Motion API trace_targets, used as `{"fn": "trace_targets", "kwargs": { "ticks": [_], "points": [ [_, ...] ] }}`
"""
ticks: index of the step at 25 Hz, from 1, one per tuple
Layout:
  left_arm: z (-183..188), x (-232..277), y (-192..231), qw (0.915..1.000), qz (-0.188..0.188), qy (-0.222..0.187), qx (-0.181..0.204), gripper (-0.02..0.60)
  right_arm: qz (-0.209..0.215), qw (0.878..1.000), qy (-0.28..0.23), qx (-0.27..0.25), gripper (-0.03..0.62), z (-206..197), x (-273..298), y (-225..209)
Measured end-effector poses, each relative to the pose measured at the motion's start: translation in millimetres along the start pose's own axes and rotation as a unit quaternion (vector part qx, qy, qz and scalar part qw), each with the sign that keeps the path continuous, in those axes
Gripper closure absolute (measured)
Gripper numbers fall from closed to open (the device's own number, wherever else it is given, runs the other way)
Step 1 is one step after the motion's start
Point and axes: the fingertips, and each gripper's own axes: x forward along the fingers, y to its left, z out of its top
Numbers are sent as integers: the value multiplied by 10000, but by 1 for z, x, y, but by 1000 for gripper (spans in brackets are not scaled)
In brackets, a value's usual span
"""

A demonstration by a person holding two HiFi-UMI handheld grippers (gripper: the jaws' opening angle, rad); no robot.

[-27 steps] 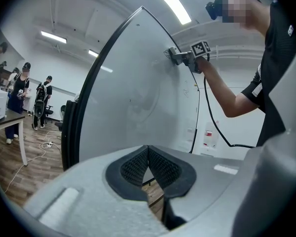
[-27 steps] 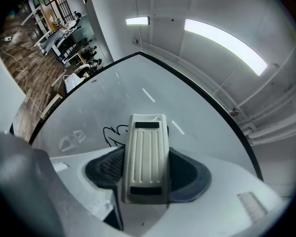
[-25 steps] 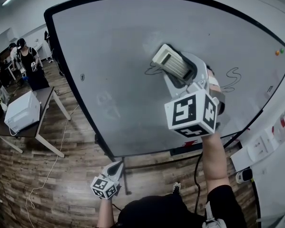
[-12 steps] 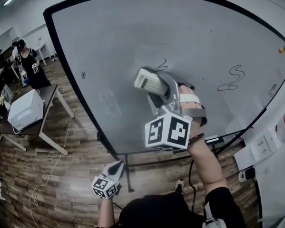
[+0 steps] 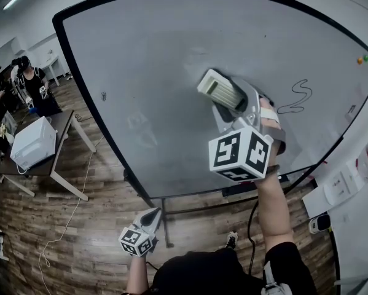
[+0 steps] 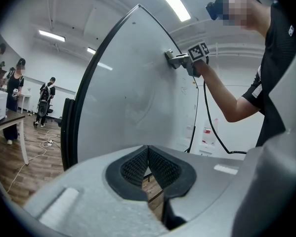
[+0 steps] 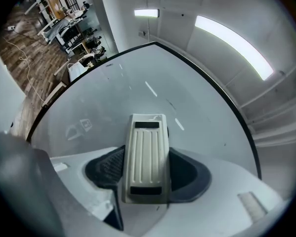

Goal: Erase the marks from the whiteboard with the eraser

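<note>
A large whiteboard (image 5: pixel 171 60) stands upright in front of me. My right gripper (image 5: pixel 223 97) is shut on a cream ribbed eraser (image 5: pixel 220 86) and presses it flat against the board near its middle. In the right gripper view the eraser (image 7: pixel 146 157) sits lengthwise between the dark pads (image 7: pixel 105 168). A black squiggle mark (image 5: pixel 296 96) remains on the board to the right of the eraser. My left gripper (image 5: pixel 148 219) hangs low by the board's bottom edge, and its jaws (image 6: pixel 148 167) are closed with nothing held.
A table (image 5: pixel 51 143) with a white box (image 5: pixel 31 141) stands at the left, with people (image 5: pixel 27 78) behind it. A cable (image 5: pixel 61 226) trails over the wooden floor. Small coloured magnets (image 5: pixel 362 59) sit at the board's upper right. Wall sockets (image 5: pixel 346 186) are at the right.
The right gripper swept the eraser left and down, then back up and right. The scribble left of the squiggle is gone. The left gripper has stayed still.
</note>
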Motion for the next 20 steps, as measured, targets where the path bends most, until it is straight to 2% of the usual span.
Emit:
{"fn": "trace_targets", "kwargs": {
  "ticks": [6,11,16,20],
  "points": [
    [2,7,-7,9999,-113,33,58,571,-181,9990,265,324,341,-33,-6,-19],
    [1,7,-11,9999,-149,51,59,571,-163,9994,245,178,341,-24,-5,-8],
    [-2,-1,-6,10000,-25,38,-8,571,249,9992,-2,-299,341,13,2,42],
    [-6,-7,-2,9999,69,50,-72,571,282,9948,-24,-977,341,35,6,78]
  ]
}}
